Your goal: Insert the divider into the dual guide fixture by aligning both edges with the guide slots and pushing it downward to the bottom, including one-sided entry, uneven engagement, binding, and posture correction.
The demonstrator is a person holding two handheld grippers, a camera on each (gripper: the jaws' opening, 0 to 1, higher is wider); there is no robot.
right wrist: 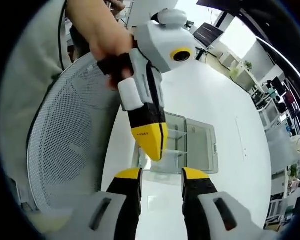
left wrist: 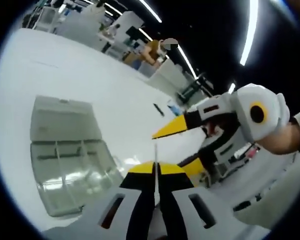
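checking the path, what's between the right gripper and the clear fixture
The left gripper hangs between right gripper and clear fixture, seen in the right gripper view.

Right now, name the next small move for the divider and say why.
Probably carry the left tool over to the clear guide fixture and square the divider above its slots. The tool looks shut on the thin clear divider, seen edge-on, while the fixture sits on the white table, apart from it. The right tool is open.
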